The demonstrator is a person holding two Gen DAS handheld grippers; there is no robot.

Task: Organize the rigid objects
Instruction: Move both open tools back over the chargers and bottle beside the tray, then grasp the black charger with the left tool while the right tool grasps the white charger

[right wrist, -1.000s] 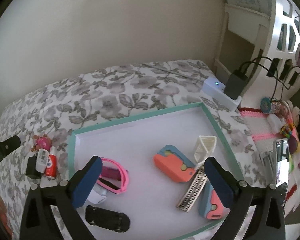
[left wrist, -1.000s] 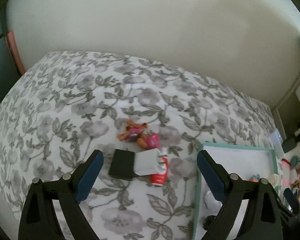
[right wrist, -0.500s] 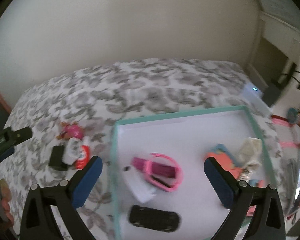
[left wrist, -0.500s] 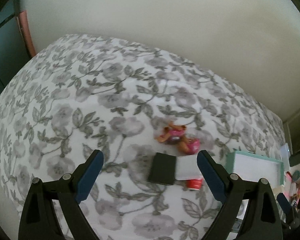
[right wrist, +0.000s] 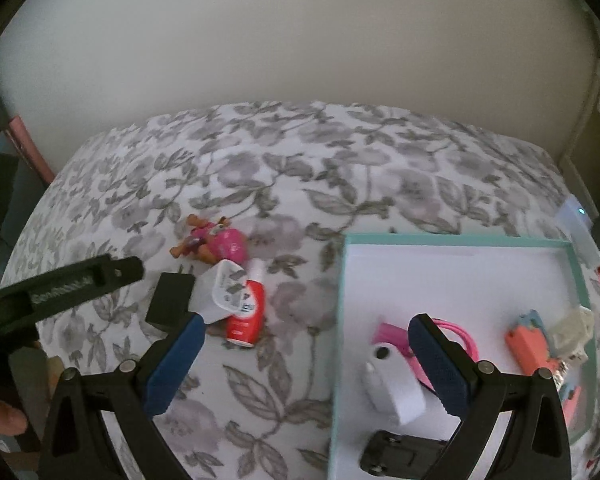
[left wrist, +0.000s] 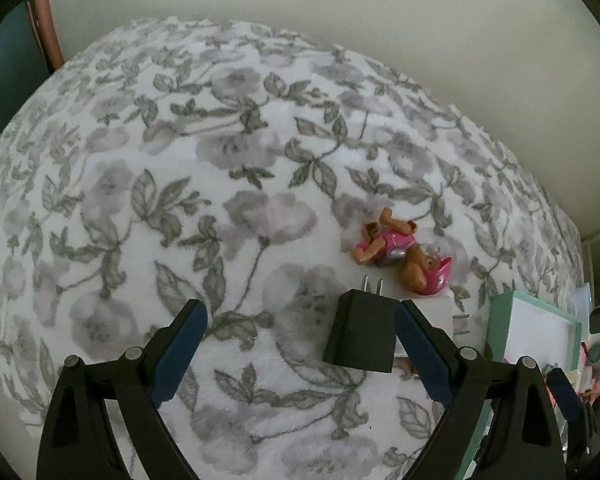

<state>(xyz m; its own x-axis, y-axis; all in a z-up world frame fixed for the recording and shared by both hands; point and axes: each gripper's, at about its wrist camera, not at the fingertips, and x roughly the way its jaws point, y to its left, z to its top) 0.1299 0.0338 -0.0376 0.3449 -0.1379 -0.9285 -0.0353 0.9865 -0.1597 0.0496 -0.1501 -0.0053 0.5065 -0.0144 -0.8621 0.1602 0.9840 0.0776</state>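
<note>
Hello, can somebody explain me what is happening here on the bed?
A person holds a gripper in each hand and is sorting small objects into a teal-rimmed tray on a floral blanket. The left gripper, open and empty, hovers by a black plug adapter. Beside it lie a white adapter, a red-and-white bottle and a pink toy figure. The right gripper is open, holding nothing. The tray already holds several items.

Each claw had black plastic arms ending in dark blue ribbed pads, with round silver screws at the pivots: the left claw (left wrist: 296, 344) and the right claw (right wrist: 304, 360) looked alike. White lettering, too blurred to read, ran along the left claw's outer side.
</note>
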